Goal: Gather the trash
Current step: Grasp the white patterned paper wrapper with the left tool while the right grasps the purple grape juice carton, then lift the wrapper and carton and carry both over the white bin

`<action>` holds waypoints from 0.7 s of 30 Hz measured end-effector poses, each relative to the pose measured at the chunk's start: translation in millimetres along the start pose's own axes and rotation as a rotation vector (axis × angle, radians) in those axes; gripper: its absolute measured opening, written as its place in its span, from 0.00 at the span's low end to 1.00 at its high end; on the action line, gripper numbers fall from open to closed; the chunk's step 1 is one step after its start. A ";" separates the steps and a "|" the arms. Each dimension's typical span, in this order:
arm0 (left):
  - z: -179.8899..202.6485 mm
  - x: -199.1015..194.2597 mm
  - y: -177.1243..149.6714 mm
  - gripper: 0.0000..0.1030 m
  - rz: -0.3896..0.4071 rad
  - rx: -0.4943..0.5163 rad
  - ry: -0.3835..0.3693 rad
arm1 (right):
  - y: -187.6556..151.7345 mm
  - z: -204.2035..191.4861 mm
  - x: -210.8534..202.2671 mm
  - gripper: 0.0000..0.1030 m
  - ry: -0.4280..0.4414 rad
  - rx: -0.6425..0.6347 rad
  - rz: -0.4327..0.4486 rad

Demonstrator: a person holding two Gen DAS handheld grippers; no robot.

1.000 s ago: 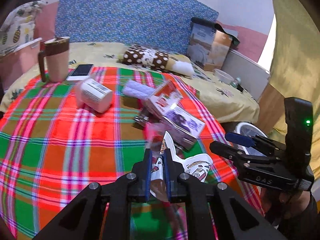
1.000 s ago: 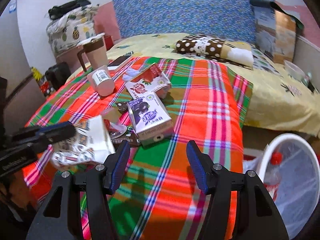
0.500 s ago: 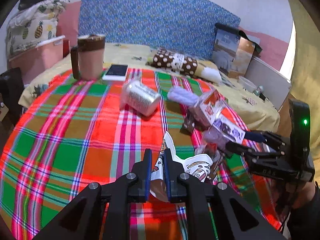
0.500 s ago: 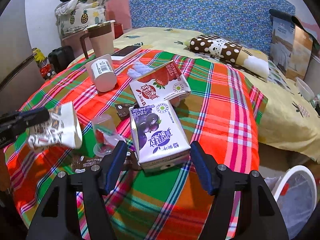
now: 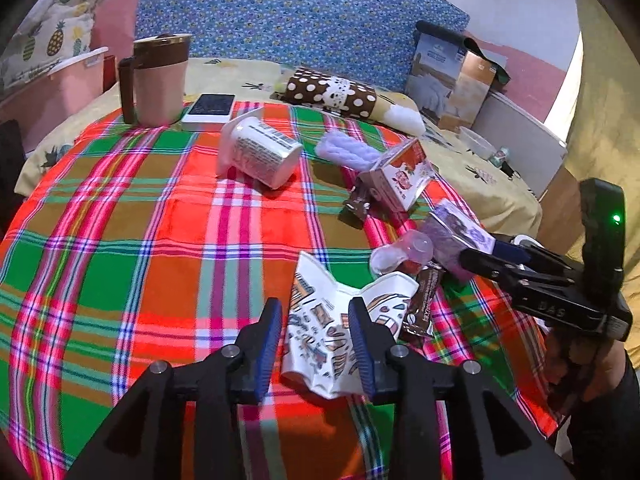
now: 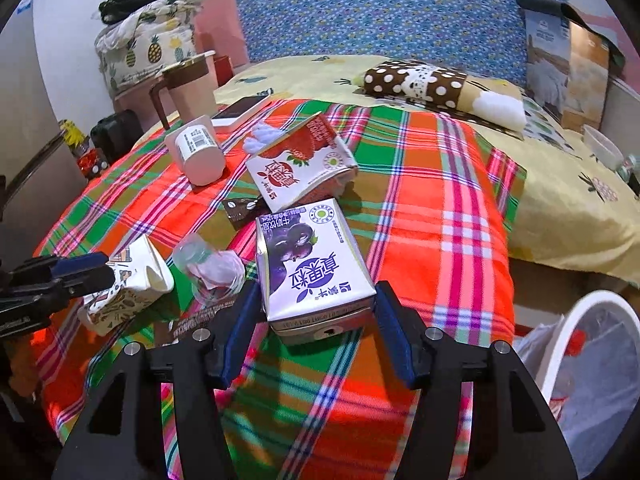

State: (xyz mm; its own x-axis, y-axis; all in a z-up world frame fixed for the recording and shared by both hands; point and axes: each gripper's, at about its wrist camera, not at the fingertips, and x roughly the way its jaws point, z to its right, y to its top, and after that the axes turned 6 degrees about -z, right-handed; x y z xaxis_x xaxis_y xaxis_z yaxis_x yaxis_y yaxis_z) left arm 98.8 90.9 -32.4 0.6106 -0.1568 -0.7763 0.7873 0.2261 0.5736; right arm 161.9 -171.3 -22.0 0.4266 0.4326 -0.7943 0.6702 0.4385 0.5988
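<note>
A second ago my left gripper [image 5: 316,344] pinched the crumpled paper cup [image 5: 336,340]; now its jaws are opening, the cup loose between them. My right gripper [image 6: 314,320], half-wide, is closing around the purple carton [image 6: 312,264] just beside the cup.

On the blanket [image 6: 432,184] before you, the crushed cup [image 5: 336,332] lies left of the carton [image 6: 316,268], with a plastic cup [image 6: 212,268] between them. Behind the carton lies a second carton [image 6: 300,168]; the bin [image 6: 592,364] stands down to your right.
</note>
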 end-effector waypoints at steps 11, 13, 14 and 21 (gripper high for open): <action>22.8 -19.3 -6.1 0.46 0.052 0.101 -0.043 | -10.7 5.1 -11.3 0.58 0.004 0.054 0.017; 29.2 -12.5 -7.4 0.46 0.029 0.136 -0.036 | -12.3 5.6 -14.3 0.58 0.003 0.062 0.022; 32.3 -9.1 -8.6 0.46 0.021 0.153 -0.024 | -13.0 6.0 -15.9 0.58 0.001 0.068 0.026; 38.1 10.1 -15.1 0.40 -0.029 0.204 0.051 | -18.3 6.9 -19.7 0.57 -0.007 0.089 0.038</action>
State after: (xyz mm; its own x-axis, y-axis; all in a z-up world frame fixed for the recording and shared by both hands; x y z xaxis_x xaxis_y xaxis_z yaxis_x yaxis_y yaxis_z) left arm 96.3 49.2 -38.9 0.5866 -0.1105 -0.8023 0.8085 0.0219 0.5881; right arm 145.5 -193.3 -18.0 0.4568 0.4422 -0.7719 0.7043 0.3503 0.6175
